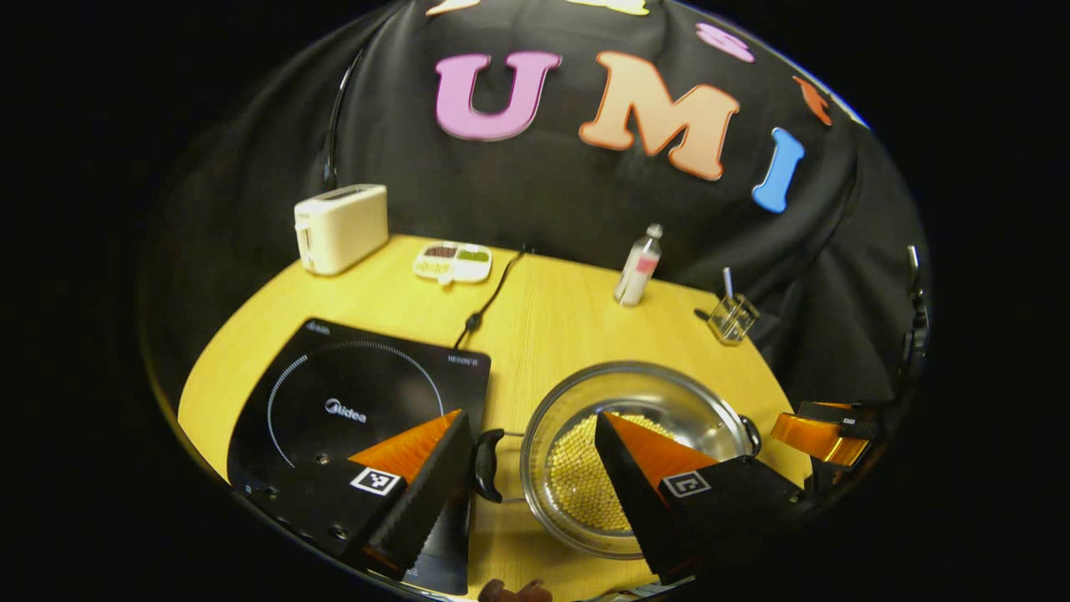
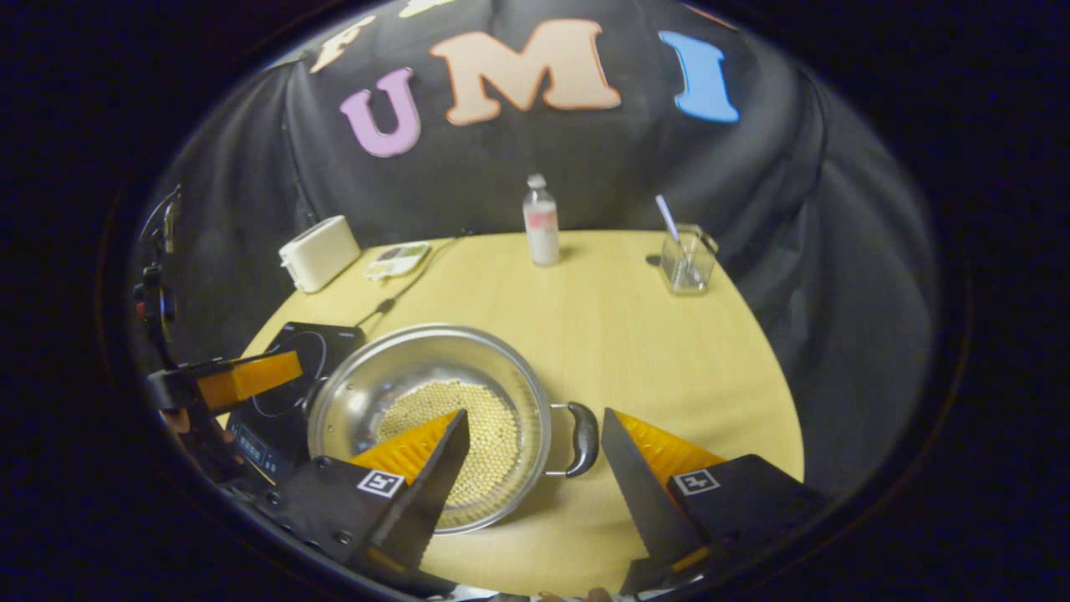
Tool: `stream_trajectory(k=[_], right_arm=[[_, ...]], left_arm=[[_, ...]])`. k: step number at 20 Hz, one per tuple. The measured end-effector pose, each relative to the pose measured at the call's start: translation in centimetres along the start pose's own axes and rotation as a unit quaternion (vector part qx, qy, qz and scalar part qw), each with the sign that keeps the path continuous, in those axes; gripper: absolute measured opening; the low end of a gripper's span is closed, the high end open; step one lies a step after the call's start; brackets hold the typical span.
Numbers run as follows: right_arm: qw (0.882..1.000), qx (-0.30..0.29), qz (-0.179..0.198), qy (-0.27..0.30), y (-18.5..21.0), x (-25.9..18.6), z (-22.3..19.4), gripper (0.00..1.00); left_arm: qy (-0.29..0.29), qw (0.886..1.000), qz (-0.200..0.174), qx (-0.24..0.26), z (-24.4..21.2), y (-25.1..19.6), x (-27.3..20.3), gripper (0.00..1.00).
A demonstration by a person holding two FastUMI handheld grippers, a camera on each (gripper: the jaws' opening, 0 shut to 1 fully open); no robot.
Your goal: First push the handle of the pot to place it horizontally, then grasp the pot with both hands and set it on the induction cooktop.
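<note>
A steel pot (image 1: 669, 401) with yellow beads in its bottom stands on the wooden table (image 1: 552, 318), just right of the black induction cooktop (image 1: 359, 401). Its two black handles lie horizontally. The left handle (image 1: 487, 464) sits between the fingers of my left gripper (image 1: 532, 413), which is open and not pressing on it. In the right gripper view the pot (image 2: 401, 376) is at lower left, and its right handle (image 2: 581, 439) lies between the spread fingers of my open right gripper (image 2: 535, 410). The cooktop (image 2: 292, 368) shows beyond the pot.
At the back of the table stand a white toaster (image 1: 341, 227), a divided snack dish (image 1: 452, 262), a small bottle (image 1: 639, 266) and a glass holder with a spoon (image 1: 732, 318). The cooktop's cable (image 1: 489, 301) runs toward the wall. The table's right half (image 2: 669, 351) is bare wood.
</note>
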State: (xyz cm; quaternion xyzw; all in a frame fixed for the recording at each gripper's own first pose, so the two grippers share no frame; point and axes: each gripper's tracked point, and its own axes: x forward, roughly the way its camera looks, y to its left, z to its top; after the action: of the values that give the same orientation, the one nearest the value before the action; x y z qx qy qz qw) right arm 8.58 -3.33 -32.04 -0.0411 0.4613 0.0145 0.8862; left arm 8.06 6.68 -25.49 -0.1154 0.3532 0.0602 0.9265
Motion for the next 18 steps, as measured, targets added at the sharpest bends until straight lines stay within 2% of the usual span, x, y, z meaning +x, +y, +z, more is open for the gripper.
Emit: stream_trajectory(k=[1,2,3,4,5,9,13,14,15,17,18], right_arm=[[1.0,0.014,-0.007,0.008,-0.5,0.9,-0.2,1.0],[1.0,0.022,-0.011,0.018,-0.8,1.8,-0.6,0.97],[0.999,0.026,-0.014,0.032,-1.0,2.6,-1.1,1.0],[0.998,0.028,-0.014,0.047,-1.0,3.4,-1.8,0.96],[0.997,0.03,-0.011,0.064,-0.9,4.0,-2.5,1.0],[0.995,0.038,-0.012,0.093,-0.8,5.7,-3.8,0.96],[0.992,0.038,-0.009,0.118,-0.3,6.7,-5.0,1.0],[0.992,0.036,-0.009,0.124,-0.3,7.0,-5.3,0.97],[0.991,0.033,-0.009,0.128,-0.3,7.2,-5.4,1.0],[0.99,0.034,-0.007,0.134,-0.3,7.5,-5.6,1.0],[0.99,0.035,-0.008,0.137,-0.3,7.6,-5.8,0.95]], left_arm=[[0.009,1.0,0.008,0.014,-0.1,0.6,0.7,0.98],[0.017,0.999,0.01,0.026,-0.3,1.0,1.3,0.98],[0.034,0.999,0.008,0.029,-1.0,1.2,1.8,0.98],[0.046,0.999,0.003,0.028,-1.6,1.2,2.2,0.98],[0.056,0.998,-0.001,0.023,-2.1,1.1,2.6,0.98],[0.099,0.995,-0.012,0.012,-4.2,1.1,3.9,0.98],[0.112,0.993,-0.005,0.035,-4.3,1.3,4.4,0.96],[0.116,0.992,-0.005,0.042,-4.4,1.3,4.5,0.96],[0.118,0.992,-0.008,0.046,-4.4,0.9,4.5,0.97],[0.122,0.991,-0.008,0.055,-4.4,0.7,4.7,0.98],[0.123,0.991,-0.009,0.058,-4.3,0.6,4.8,1.0]])
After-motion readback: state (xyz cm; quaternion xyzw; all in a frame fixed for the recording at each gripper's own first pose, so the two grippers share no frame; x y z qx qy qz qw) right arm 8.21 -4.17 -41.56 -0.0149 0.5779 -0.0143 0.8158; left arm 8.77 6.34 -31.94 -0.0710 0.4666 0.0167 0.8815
